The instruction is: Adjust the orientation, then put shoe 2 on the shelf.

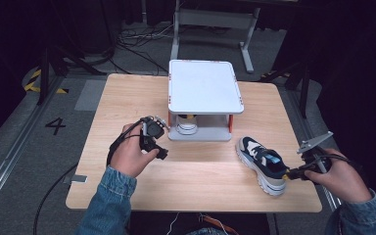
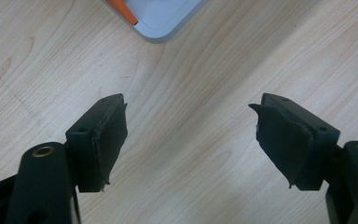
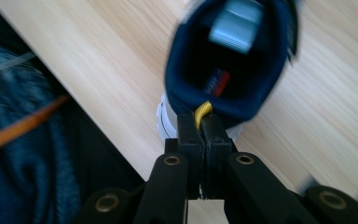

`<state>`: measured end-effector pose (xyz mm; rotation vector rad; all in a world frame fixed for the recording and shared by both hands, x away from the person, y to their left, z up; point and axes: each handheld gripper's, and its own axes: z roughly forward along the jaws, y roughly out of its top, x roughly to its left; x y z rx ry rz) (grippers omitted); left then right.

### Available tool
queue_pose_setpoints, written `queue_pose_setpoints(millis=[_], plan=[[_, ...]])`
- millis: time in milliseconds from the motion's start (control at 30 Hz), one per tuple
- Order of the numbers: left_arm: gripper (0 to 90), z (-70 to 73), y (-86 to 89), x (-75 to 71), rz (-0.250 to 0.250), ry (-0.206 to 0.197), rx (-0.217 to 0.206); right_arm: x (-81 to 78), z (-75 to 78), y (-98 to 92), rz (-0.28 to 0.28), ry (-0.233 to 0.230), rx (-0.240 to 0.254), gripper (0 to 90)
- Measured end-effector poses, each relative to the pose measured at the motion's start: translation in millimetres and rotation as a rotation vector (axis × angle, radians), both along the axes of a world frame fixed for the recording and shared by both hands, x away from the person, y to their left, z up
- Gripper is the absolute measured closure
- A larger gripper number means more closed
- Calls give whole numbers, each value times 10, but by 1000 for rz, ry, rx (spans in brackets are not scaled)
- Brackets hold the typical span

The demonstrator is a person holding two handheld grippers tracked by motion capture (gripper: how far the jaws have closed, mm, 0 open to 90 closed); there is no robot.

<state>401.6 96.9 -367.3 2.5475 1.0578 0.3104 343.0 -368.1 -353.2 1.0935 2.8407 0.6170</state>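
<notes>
Yellow heel loop (image 3: 203,111) pinched by right hand-held gripper (image 3: 200,122) | sneaker (image 1: 263,163) blurred | left hand-held gripper (image 2: 189,135) open

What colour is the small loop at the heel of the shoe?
Yellow: the heel loop shows best in the right gripper view, pinched by the right gripper.

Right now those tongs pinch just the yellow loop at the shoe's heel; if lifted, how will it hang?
The shoe would likely dangle toe-down, since the right tongs hold only the yellow loop at its heel. It may swing. The chunky sole suggests some weight on that thin loop.
</notes>
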Motion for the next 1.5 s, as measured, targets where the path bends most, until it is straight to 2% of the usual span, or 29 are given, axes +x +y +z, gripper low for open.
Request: queue_pose_setpoints(millis=[33, 67, 100, 133, 167, 233, 267, 300, 333, 433, 500, 533, 600, 667, 767, 867, 900, 1100, 1133, 1167, 1300, 1500], plan=[[253, -1, 1, 1, -1, 1, 0, -6, 3, 76, 31, -7, 17, 884], [253, -2, 11, 2, 1, 0, 0, 2, -21, 236, 84, -11, 44, 882], [253, -1, 19, 4, 2, -2, 2, 11, -38, 322, 106, -19, 53, 882], [253, -1, 19, 4, 2, -2, 2, 11, -38, 322, 106, -19, 53, 882], [252, 0, 31, -2, 7, -2, -2, 27, -73, 491, 147, -37, 74, 877], [251, -1, 45, -11, 6, -1, -4, 30, -109, 628, 186, -36, 73, 873], [251, -1, 45, -11, 6, -1, -4, 30, -109, 628, 186, -36, 73, 873], [251, -1, 53, -18, 12, 0, -6, 11, -111, 696, 211, -34, 53, 847], [251, 2, 64, -23, 14, -1, -7, 11, -111, 696, 211, -34, 53, 847], [251, 3, 104, -34, 25, -5, -8, -31, -39, 670, 201, -57, 48, 761], [251, -7, 114, -47, 33, 0, -3, -55, 36, 664, 173, -86, 45, 677], [251, -14, 118, -53, 34, 1, -2, -63, 66, 676, 164, -115, 47, 645], [249, -36, 124, -74, 35, 10, 0, -54, 106, 722, 182, -159, 40, 601], [249, -48, 138, -92, 41, 13, 1, -15, 72, 789, 206, -165, 18, 538], [249, -58, 181, -117, 53, 13, 2, 88, -72, 902, 248, -137, -25, 534], [249, -64, 210, -138, 63, 18, 3, 188, -242, 1010, 266, -71, -67, 538], [249, -69, 215, -140, 62, 19, -1, 214, -314, 1050, 269, -33, -88, 535], [249, -65, 215, -130, 67, 18, 3, 255, -543, 1183, 279, 72, -156, 600], [249, -65, 211, -127, 63, 19, 1, 266, -591, 1199, 289, 92, -182, 594], [248, -65, 206, -126, 61, 23, -1, 271, -609, 1208, 283, 102, -180, 606], [248, -50, 180, -104, 51, 18, -1, 247, -597, 1204, 270, 104, -178, 646], [249, -40, 164, -67, 41, 13, -5, 203, -520, 1165, 295, 47, -153, 649]])
